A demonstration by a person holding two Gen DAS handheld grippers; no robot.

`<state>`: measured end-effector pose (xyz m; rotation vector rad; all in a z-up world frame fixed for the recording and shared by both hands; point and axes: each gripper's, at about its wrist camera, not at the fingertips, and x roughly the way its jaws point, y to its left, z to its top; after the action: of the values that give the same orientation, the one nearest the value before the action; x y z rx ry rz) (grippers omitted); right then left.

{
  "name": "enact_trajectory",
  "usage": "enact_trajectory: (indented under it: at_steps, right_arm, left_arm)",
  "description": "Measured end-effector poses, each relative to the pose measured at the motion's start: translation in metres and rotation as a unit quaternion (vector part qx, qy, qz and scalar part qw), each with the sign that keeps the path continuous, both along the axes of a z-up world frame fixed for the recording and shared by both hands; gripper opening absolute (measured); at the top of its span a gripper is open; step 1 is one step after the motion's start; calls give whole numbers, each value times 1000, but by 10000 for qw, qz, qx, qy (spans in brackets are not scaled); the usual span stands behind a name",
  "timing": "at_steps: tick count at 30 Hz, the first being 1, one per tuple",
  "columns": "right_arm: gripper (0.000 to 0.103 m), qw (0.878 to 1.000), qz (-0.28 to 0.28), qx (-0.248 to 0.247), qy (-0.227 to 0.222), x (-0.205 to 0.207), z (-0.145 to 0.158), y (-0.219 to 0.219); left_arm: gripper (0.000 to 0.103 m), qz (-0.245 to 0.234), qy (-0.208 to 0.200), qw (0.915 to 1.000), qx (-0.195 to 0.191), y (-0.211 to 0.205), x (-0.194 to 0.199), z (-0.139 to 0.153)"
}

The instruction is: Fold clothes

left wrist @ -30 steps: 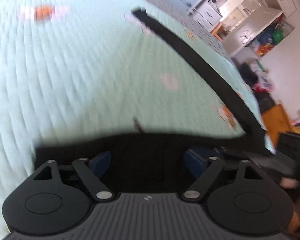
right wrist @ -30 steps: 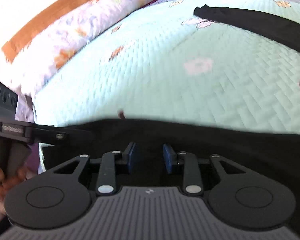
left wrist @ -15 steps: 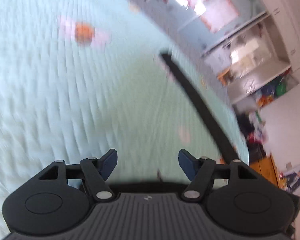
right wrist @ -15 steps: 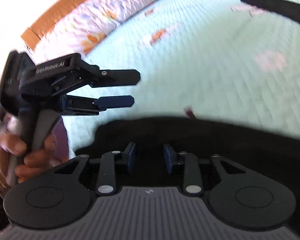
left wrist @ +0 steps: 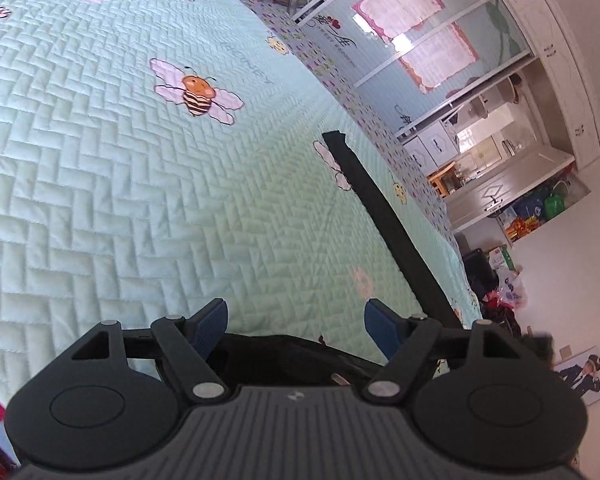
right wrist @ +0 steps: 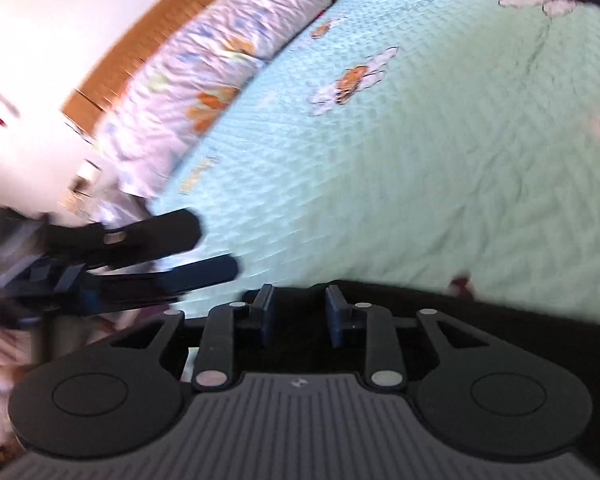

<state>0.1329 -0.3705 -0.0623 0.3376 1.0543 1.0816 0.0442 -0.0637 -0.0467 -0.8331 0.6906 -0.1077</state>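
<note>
A black garment (left wrist: 292,350) lies on the mint quilt (left wrist: 140,200), just under my left gripper (left wrist: 296,322). Its jaws are opening wide, and only quilt shows between the blue pads (left wrist: 212,320). A long black strip (left wrist: 380,208) of the garment runs away to the far right. In the right wrist view the garment (right wrist: 520,320) spreads under my right gripper (right wrist: 299,306). Those jaws are closing but still stand a narrow gap apart over the black cloth, with no visible pinch. The left gripper (right wrist: 216,248) hovers open at the left, blurred.
A floral bolster (right wrist: 220,52) and a brown headboard (right wrist: 112,60) border the bed at the upper left. Beyond the bed's far edge stand white cabinets (left wrist: 512,188) and floor clutter (left wrist: 500,280). Bee patches (left wrist: 196,94) dot the quilt.
The left gripper has come up off the black garment and rolled, so bare quilt now shows between its pads. The right wrist view has swung left toward the bolster, still over the garment.
</note>
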Motion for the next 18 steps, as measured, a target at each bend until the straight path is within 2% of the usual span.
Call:
enact_trajectory:
  at_steps: [3, 5, 6, 7, 10, 12, 15, 18]
  right_arm:
    - [34, 9989, 244, 231, 331, -23, 2, -7]
    - [35, 9983, 494, 90, 300, -28, -5, 7]
    - [34, 9987, 458, -10, 236, -23, -10, 18]
    - [28, 9991, 304, 31, 293, -13, -18, 26]
    - [28, 9970, -219, 423, 602, 6, -29, 27]
    - [32, 9962, -322, 600, 552, 0, -20, 9]
    - [37, 9968, -496, 540, 328, -20, -8, -45]
    - [37, 9951, -982, 20, -154, -54, 2, -125]
  left_arm:
    - [84, 81, 89, 9999, -61, 1, 1, -4]
    - [84, 55, 149, 9998, -107, -5, 4, -5]
    - [84, 5, 118, 9999, -108, -10, 5, -1]
    - [84, -50, 78, 9999, -106, -16, 5, 3]
    - [84, -212, -72, 9998, -4, -31, 4, 16]
    - [85, -320, -83, 9994, 80, -41, 5, 22]
    - [85, -728, 33, 9971, 225, -68, 17, 18]
    - [85, -1332, 99, 9900, 461, -111, 29, 13]
